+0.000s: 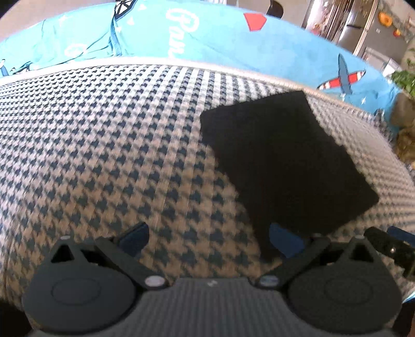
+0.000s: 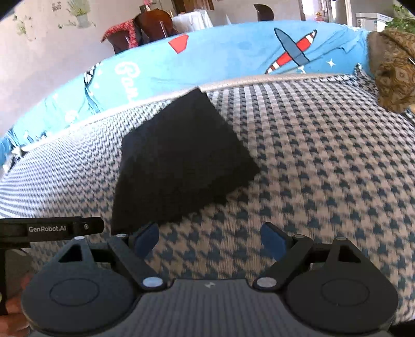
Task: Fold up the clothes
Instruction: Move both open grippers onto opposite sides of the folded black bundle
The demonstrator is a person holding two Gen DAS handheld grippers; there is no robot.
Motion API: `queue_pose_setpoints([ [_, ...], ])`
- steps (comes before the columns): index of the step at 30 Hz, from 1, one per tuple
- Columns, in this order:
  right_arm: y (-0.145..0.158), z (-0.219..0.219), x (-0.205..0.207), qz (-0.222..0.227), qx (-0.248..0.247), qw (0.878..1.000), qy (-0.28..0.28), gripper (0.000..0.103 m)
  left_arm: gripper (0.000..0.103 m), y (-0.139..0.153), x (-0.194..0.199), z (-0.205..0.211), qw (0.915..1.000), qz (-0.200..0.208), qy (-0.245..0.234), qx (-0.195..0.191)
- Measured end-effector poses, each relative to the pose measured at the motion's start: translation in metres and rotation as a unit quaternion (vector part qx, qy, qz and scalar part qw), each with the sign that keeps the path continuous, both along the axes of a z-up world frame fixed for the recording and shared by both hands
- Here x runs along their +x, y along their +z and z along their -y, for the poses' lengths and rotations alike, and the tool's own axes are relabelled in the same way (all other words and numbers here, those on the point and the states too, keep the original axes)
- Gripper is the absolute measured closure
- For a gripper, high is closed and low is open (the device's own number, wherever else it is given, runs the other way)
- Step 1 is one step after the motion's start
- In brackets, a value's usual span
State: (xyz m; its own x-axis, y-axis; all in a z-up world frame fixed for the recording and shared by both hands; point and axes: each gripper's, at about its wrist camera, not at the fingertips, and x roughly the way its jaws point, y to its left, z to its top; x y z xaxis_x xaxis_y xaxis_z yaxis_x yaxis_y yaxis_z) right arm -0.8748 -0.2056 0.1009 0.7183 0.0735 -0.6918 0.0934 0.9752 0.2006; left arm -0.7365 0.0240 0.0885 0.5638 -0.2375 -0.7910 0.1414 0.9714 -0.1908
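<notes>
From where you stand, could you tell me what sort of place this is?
Probably a home living or dining area: a houndstooth-covered sofa seat with a blue airplane-print blanket behind it, wooden dining chairs, and a fridge.

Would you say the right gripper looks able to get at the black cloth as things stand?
Probably yes: the right gripper is open, the black cloth lies flat just ahead to its left on the houndstooth cover, and nothing lies between.
</notes>
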Motion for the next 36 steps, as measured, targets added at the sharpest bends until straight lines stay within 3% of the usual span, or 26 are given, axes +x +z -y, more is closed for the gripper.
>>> queue_pose_setpoints([
  [5, 0.012, 0.026, 0.017, 0.013, 0.037, 0.999, 0.001, 0.016, 0.000, 0.003, 0.025, 0.005, 0.9993, 0.003, -0.031, -0.021],
  [16, 0.003, 0.062, 0.047, -0.026, 0.118, 0.993, -0.009, 0.016, 0.000, -0.001, 0.086, 0.008, 0.9944, -0.026, -0.076, -0.069],
  [27, -0.008, 0.066, 0.066, -0.058, 0.129, 0.990, -0.002, 0.017, 0.000, -0.017, 0.127, 0.009, 0.9874, -0.076, -0.075, -0.117],
  [36, -0.016, 0.075, 0.079, -0.070, 0.144, 0.987, -0.004, 0.017, 0.000, -0.024, 0.141, 0.020, 0.9867, -0.078, -0.096, -0.106],
])
